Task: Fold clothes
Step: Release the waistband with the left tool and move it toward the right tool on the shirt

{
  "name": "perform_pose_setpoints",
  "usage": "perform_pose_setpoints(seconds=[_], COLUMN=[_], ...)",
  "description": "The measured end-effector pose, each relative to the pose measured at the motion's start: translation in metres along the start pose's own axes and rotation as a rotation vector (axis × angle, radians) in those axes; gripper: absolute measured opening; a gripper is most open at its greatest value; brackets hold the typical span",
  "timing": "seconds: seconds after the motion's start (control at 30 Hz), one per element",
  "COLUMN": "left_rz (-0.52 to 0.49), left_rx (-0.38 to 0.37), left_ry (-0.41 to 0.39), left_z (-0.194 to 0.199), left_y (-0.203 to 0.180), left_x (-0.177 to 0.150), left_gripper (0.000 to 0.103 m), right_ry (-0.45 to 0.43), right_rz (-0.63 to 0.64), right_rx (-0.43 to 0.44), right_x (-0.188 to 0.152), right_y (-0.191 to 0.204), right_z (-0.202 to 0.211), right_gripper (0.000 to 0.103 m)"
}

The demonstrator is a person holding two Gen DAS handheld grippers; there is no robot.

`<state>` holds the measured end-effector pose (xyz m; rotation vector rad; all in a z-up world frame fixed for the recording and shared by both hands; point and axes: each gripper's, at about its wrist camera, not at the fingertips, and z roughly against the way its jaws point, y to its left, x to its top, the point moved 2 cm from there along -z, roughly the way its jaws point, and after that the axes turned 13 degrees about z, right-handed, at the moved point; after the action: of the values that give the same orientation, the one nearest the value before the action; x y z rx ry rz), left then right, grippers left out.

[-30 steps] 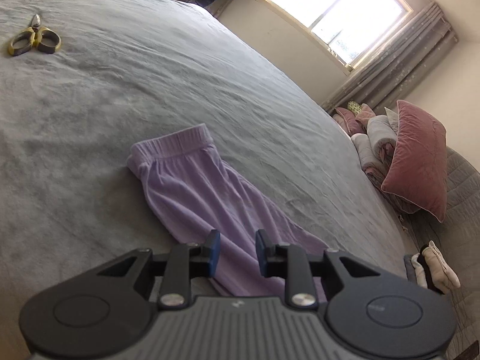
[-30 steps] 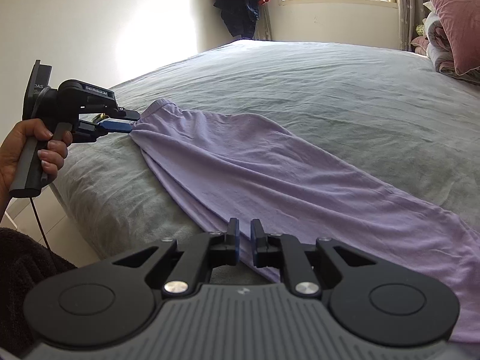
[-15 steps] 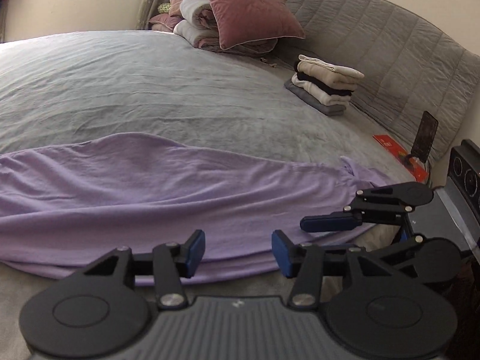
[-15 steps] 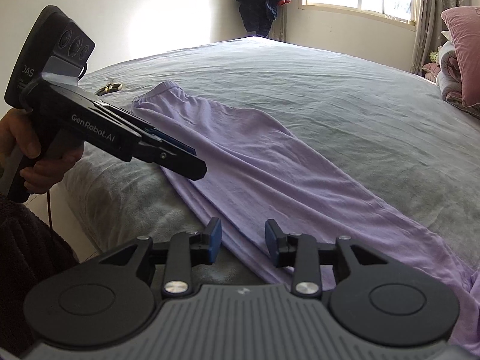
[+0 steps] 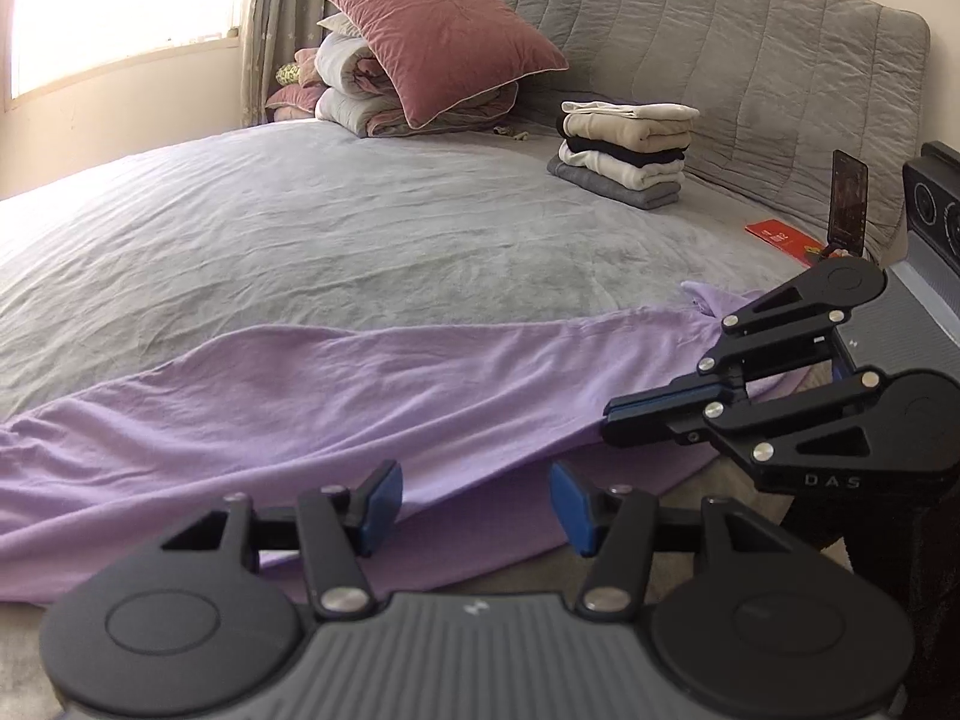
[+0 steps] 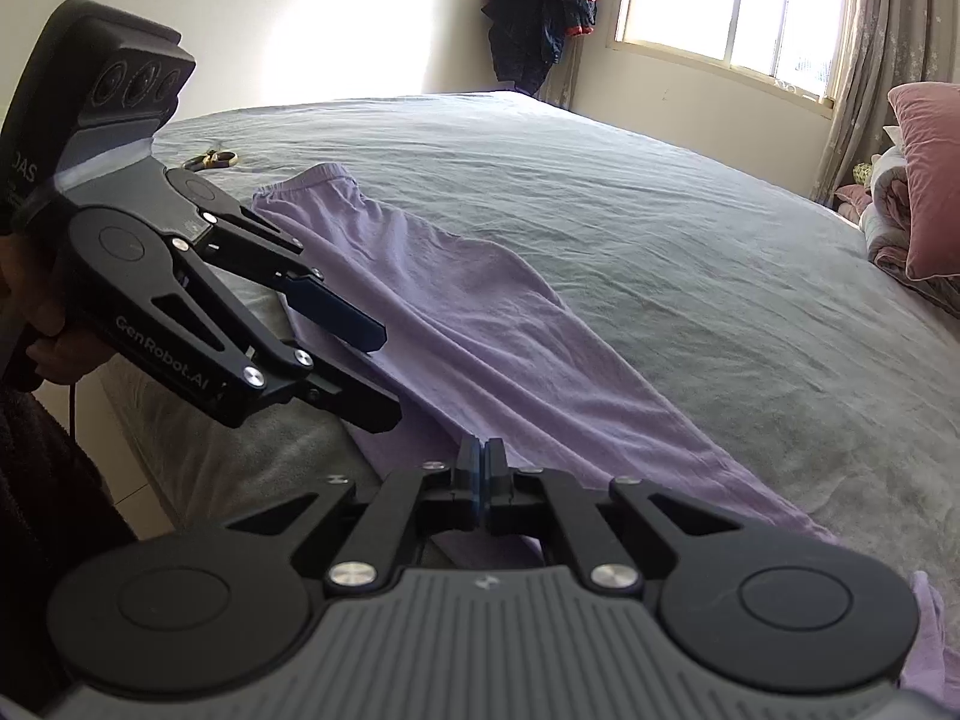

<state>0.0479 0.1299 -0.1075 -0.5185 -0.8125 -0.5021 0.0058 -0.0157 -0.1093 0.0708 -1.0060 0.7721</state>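
Note:
Light purple trousers [image 5: 360, 396] lie stretched along the near edge of the grey bed [image 5: 360, 228], with the waistband at the far end in the right wrist view [image 6: 480, 312]. My right gripper [image 6: 481, 468] is shut on the near edge of the trousers, and in the left wrist view [image 5: 609, 417] the fabric rises toward its tip. My left gripper [image 5: 477, 501] sits just beside it with its jaws opening. The trousers' edge shows in the gap, but the pads do not press it. From the right wrist view the left gripper [image 6: 379, 372] hovers over that same edge.
A stack of folded clothes [image 5: 624, 150] stands by the quilted headboard. A pink pillow [image 5: 438, 36] rests on rolled quilts. A phone [image 5: 848, 204] and a red packet [image 5: 780, 237] sit at the bed's right corner. Scissors [image 6: 210, 159] lie beyond the waistband.
My left gripper let go at the waistband end, swung along the bed edge to beside the right gripper, rolled and opened. The right gripper opened briefly, then shut on the trousers' edge.

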Motion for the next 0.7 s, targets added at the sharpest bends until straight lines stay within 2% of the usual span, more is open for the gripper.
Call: perform_pose_setpoints(seconds=[0.03, 0.1, 0.13, 0.17, 0.33, 0.43, 0.5, 0.6, 0.67, 0.7], left_rz=[-0.020, -0.061, -0.079, -0.091, -0.109, -0.116, -0.105, -0.077, -0.052, -0.031], left_rx=[0.005, 0.011, 0.013, 0.008, -0.026, -0.026, -0.031, -0.071, -0.119, -0.142], left_ry=[-0.011, -0.007, 0.004, 0.015, 0.080, 0.144, 0.153, 0.146, 0.130, 0.107], left_z=[0.001, 0.000, 0.000, 0.000, 0.004, 0.000, 0.000, 0.006, 0.014, 0.019], left_y=[-0.002, -0.006, -0.007, -0.007, -0.003, 0.000, 0.002, 0.005, 0.008, 0.010], left_x=[0.000, -0.001, -0.002, -0.003, -0.009, -0.015, -0.015, -0.012, -0.010, -0.007], left_gripper=[0.051, 0.029, 0.010, 0.005, 0.004, 0.006, 0.007, 0.016, 0.027, 0.030], right_ry=[-0.009, -0.021, -0.022, -0.023, -0.005, 0.037, 0.073, 0.080, 0.076, 0.071], right_rz=[-0.002, 0.002, 0.007, 0.011, 0.029, 0.024, 0.006, -0.037, -0.068, -0.084], right_rx=[0.002, 0.007, 0.010, 0.014, 0.048, 0.084, 0.108, 0.132, 0.145, 0.152], right_x=[0.002, 0.005, 0.006, 0.007, 0.004, -0.004, -0.011, -0.014, -0.014, -0.013], right_y=[-0.001, -0.001, -0.001, 0.000, 0.007, 0.013, 0.015, 0.012, 0.008, 0.006], right_z=[0.004, 0.009, 0.011, 0.013, 0.014, 0.004, -0.006, -0.009, -0.008, -0.007], right_gripper=[0.000, 0.000, 0.000, 0.000, 0.000, 0.000, 0.000, 0.002, 0.015, 0.015])
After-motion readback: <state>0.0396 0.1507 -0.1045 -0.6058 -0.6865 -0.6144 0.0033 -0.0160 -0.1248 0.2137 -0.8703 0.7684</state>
